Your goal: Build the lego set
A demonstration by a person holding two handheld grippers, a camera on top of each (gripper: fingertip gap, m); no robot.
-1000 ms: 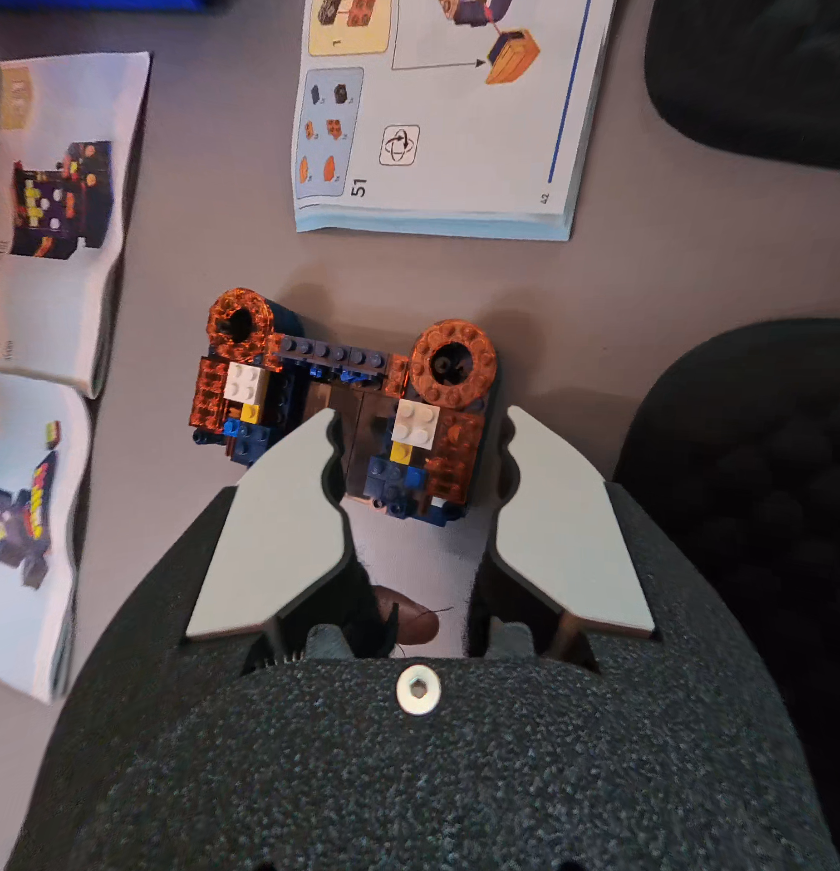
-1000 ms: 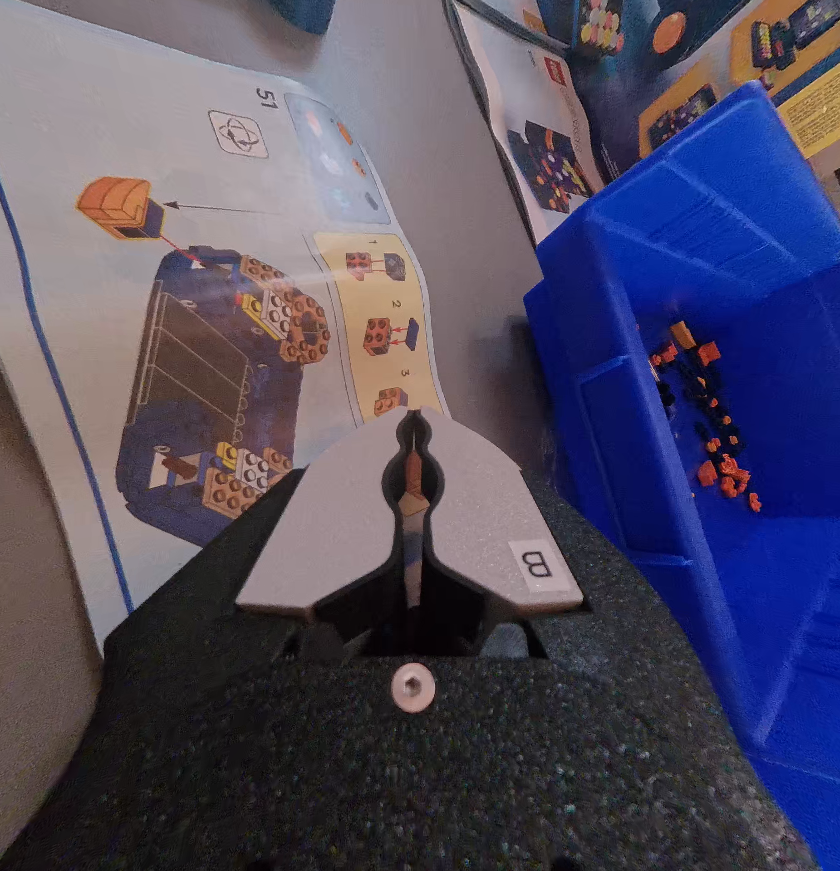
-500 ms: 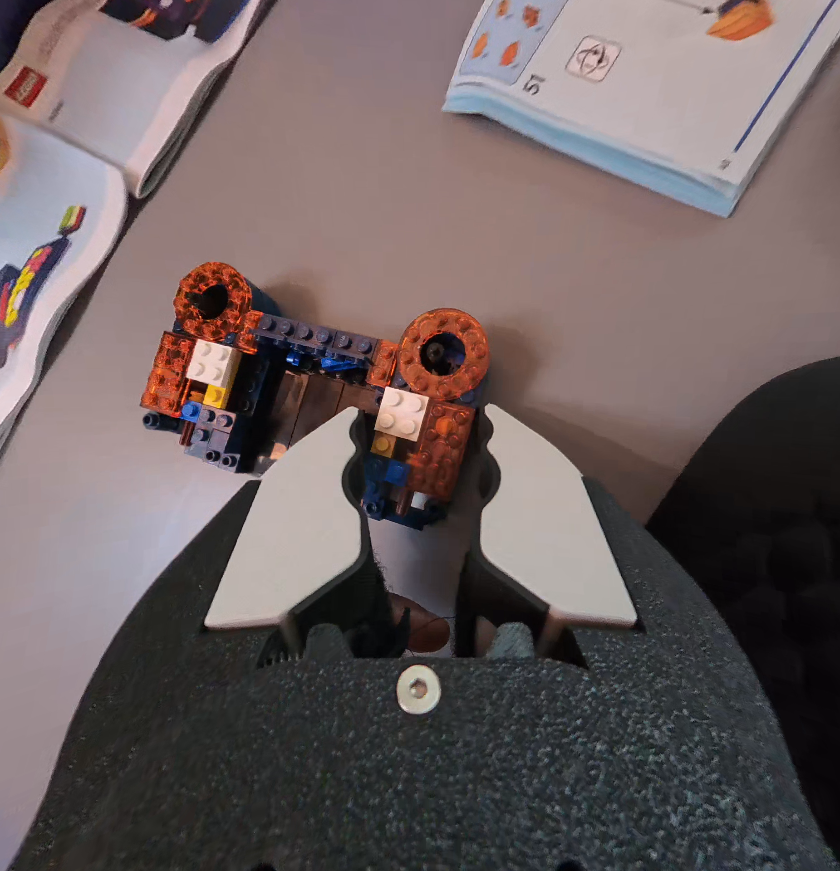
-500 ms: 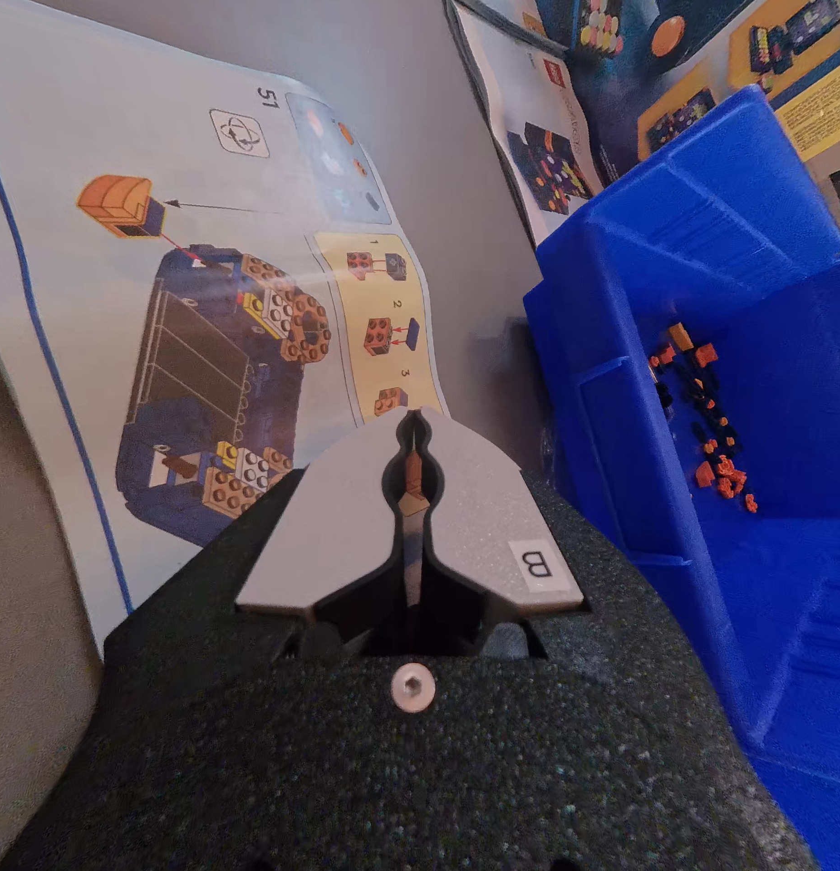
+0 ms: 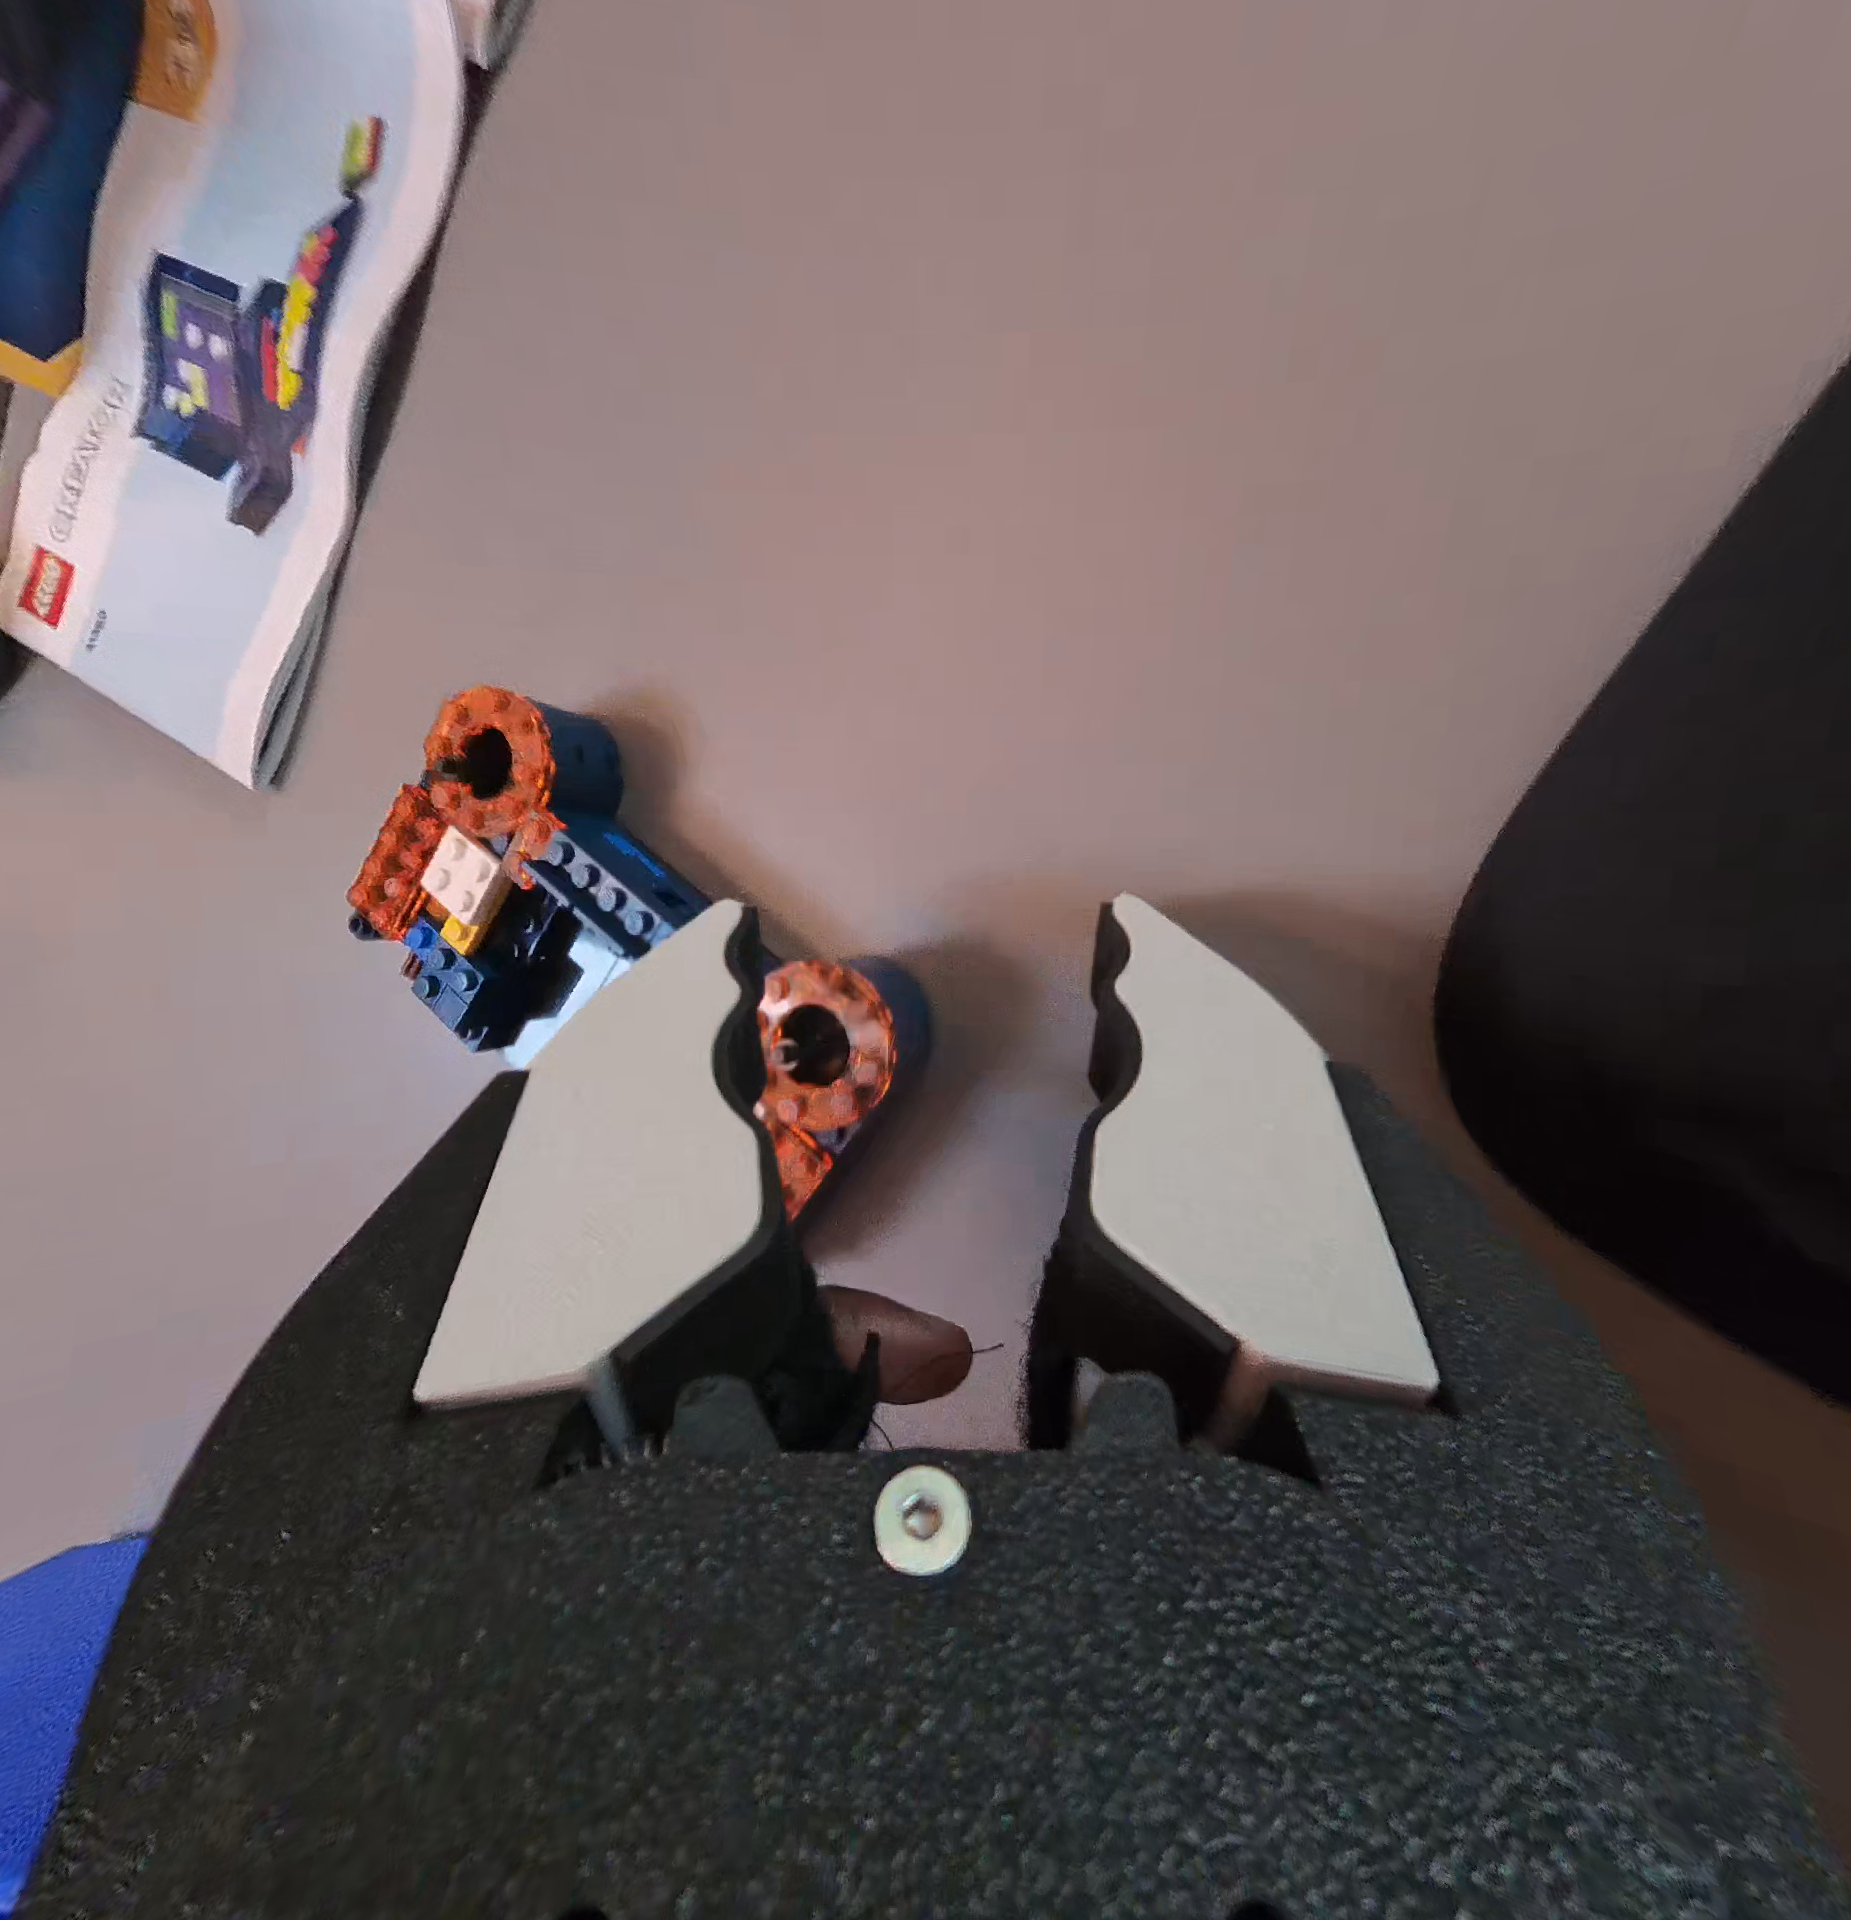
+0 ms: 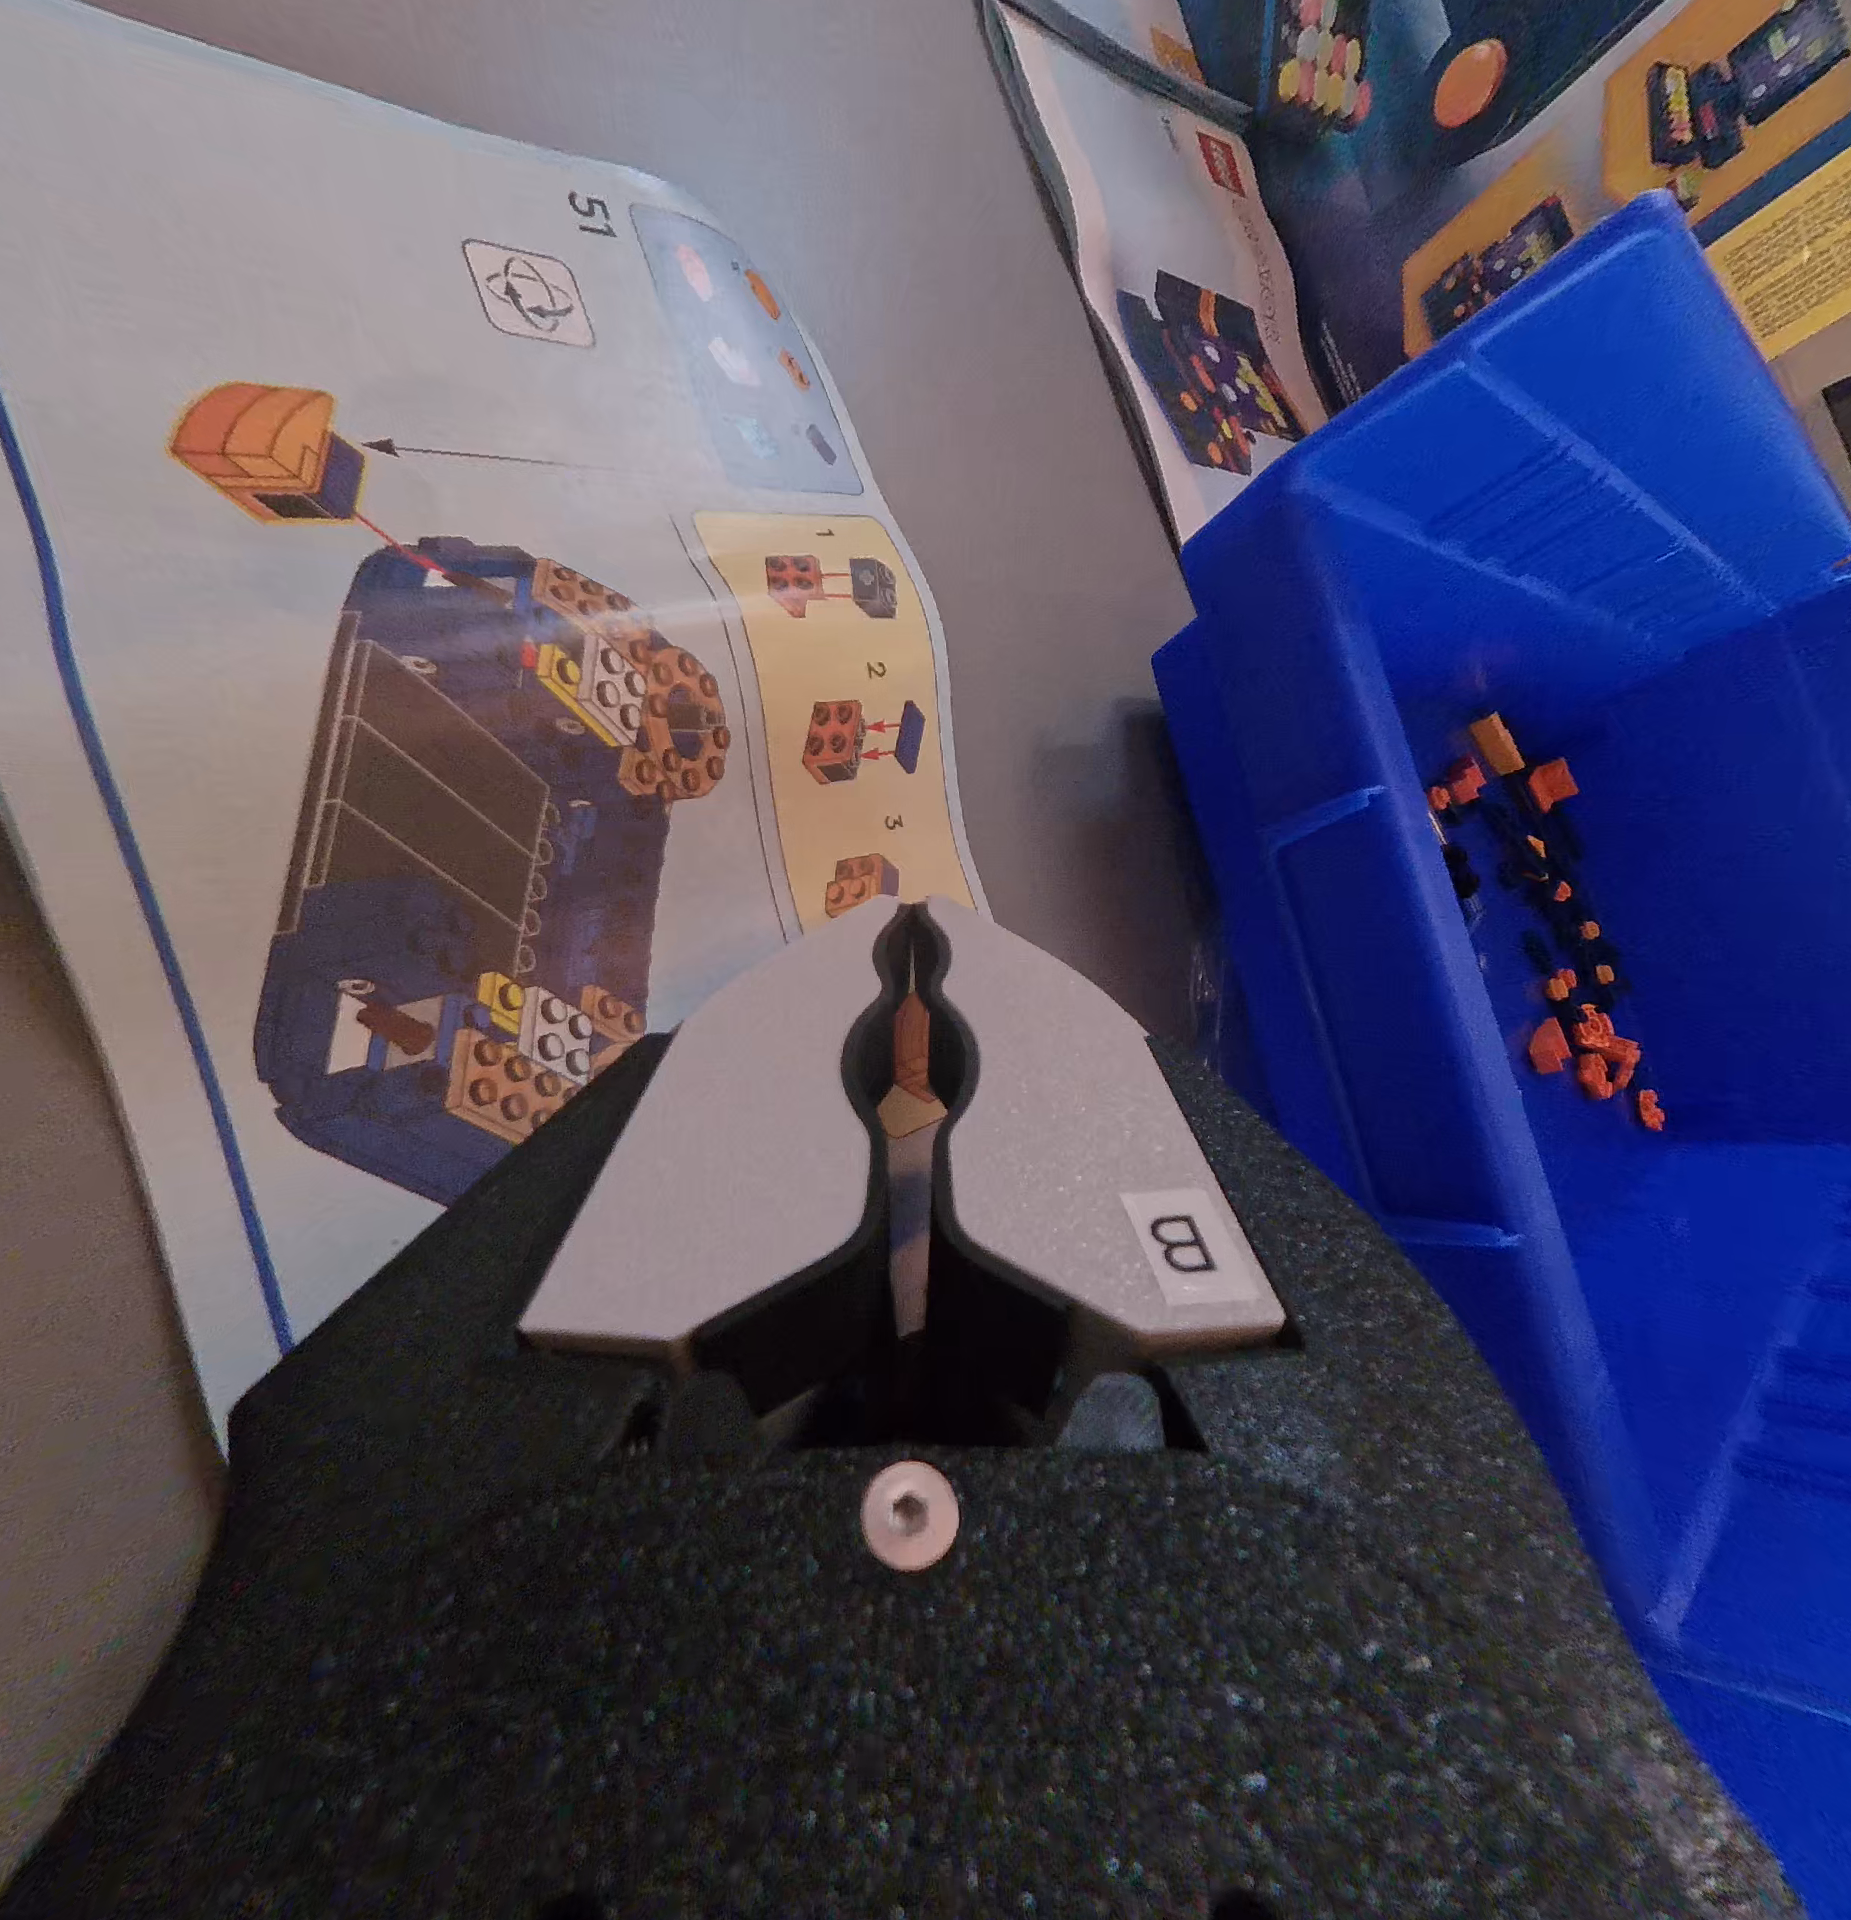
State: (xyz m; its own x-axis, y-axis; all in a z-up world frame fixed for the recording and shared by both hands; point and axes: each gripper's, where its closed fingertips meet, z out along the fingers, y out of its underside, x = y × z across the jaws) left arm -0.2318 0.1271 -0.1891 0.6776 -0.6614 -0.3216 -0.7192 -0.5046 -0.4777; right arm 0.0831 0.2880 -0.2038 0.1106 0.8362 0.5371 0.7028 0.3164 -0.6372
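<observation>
Left gripper (image 5: 919,940): I am seeing jaws standing wide apart, gripping nothing; brick model (image 5: 547,904) lying on grey table (image 5: 1004,416), one orange ring (image 5: 827,1044) just beside left finger, clear gap to right finger. Booklet (image 5: 194,395) lying upper left.

Right gripper (image 6: 916,914): I am seeing jaws closed, hovering over open instruction booklet (image 6: 381,623); blue bin (image 6: 1523,623) holding small orange and dark bricks (image 6: 1565,935) sitting beside.

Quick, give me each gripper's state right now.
Left gripper: open, jaws wide apart, an orange ring of the brick model beside its left finger, not gripped.
Right gripper: shut, fingertips together.
</observation>
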